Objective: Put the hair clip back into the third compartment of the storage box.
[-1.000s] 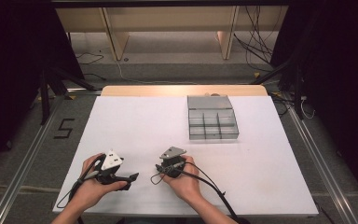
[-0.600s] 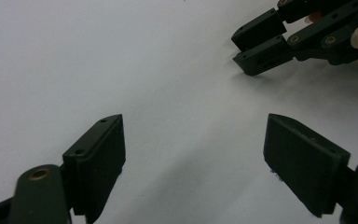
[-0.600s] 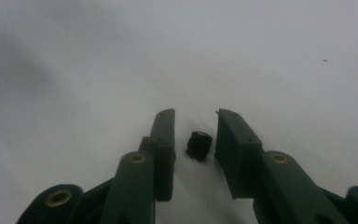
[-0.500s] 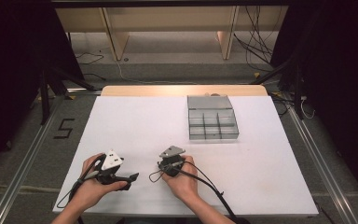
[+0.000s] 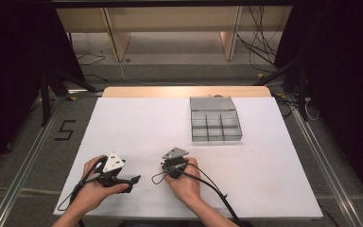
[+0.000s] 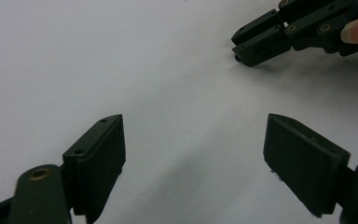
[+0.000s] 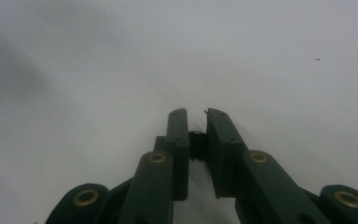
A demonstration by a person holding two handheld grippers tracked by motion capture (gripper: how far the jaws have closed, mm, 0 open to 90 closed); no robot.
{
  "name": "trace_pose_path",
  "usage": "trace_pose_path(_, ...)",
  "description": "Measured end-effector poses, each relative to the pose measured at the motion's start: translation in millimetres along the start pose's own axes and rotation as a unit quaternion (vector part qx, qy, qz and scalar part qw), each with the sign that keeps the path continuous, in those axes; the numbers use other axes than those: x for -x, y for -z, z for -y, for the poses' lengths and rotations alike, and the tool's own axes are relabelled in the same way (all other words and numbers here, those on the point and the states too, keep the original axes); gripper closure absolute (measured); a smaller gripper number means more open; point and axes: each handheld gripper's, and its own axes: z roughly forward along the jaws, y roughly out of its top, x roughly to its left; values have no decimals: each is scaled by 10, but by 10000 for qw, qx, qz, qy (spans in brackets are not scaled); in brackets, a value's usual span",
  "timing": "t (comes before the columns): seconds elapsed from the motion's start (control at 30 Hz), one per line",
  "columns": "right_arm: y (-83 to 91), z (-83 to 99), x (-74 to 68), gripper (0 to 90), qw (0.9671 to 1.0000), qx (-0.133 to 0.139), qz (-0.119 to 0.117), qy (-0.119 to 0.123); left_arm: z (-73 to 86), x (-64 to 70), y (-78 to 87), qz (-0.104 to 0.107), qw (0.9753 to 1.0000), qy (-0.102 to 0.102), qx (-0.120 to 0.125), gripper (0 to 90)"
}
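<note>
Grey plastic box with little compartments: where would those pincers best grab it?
Grip the box by its thin upright near wall, from above on the person's side: it is too wide to span, and its open lid guards the far edge. The left gripper is open; the right gripper pinches a small black piece.

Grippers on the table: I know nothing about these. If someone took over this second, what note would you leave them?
Left gripper: jaws wide open, holding nothing, low over the white table near the person's edge.
Right gripper: jaws almost closed on a small dark piece, too small to identify.
Grey compartment tray: far right part of the table, well away from both grippers. I cannot tell if anything is in it.
Done: the piece looks gripped.
Left: probably carry it to the tray and release it there.
</note>
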Motion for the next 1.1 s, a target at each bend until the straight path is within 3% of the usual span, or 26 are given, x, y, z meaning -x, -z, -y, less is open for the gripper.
trace_pose_path(1.1,99,-50,68,809,9993,326,-160,-61,0,-2,2,-11,10000,-7,6,207)
